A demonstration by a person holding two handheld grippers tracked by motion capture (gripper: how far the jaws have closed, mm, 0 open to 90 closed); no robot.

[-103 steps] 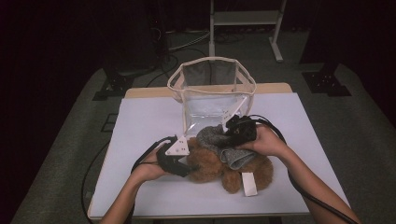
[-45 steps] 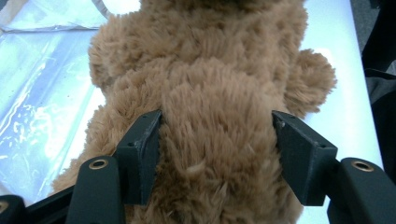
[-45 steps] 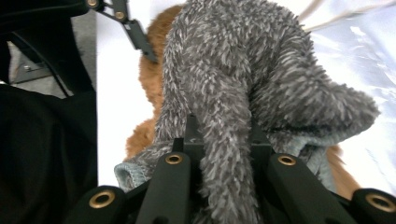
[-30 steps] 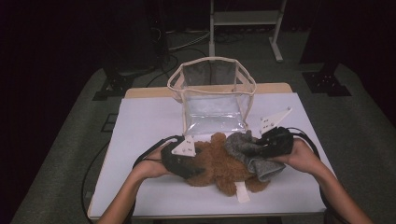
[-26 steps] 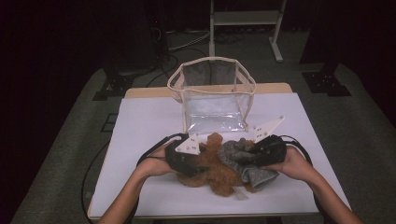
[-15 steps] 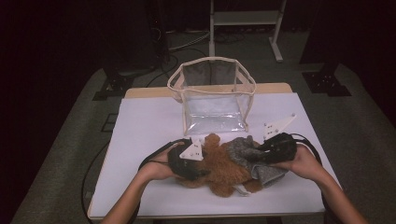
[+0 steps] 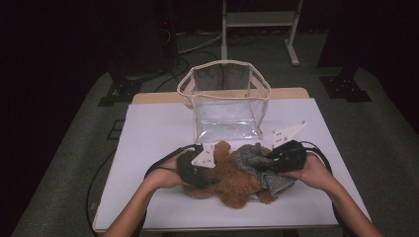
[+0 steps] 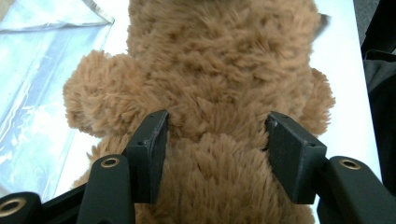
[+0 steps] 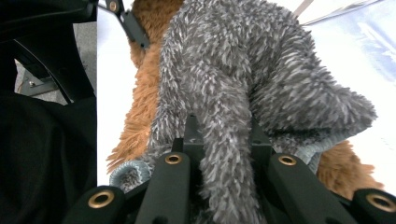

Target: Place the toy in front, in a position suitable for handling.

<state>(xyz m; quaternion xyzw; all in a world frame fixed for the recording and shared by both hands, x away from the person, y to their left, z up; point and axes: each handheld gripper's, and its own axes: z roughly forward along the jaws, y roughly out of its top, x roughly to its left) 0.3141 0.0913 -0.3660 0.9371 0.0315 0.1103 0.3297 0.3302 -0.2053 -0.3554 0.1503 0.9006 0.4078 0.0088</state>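
Observation:
A brown teddy bear (image 7: 232,180) lies on the white table (image 7: 158,133) near the front edge. It is partly covered by a grey fuzzy garment (image 7: 249,157) on its right side. My left gripper (image 7: 212,180) comes in from the left. Its jaws have just been closing and now press into the bear's (image 8: 219,70) fur on both sides of the body, as the left gripper view (image 8: 217,123) shows. My right gripper (image 7: 265,161) is shut on a fold of the grey garment (image 9: 243,70), which runs down between its pads (image 9: 222,130).
A clear plastic bag with a cream rim (image 7: 225,64) stands open just behind the bear, mid-table. Black cables trail from both grippers over the table. A metal stand (image 7: 257,19) is on the floor beyond the table.
My right gripper has drawn the grey garment to the right from over the bear. My left gripper has edged in towards the bear, which shifted slightly.

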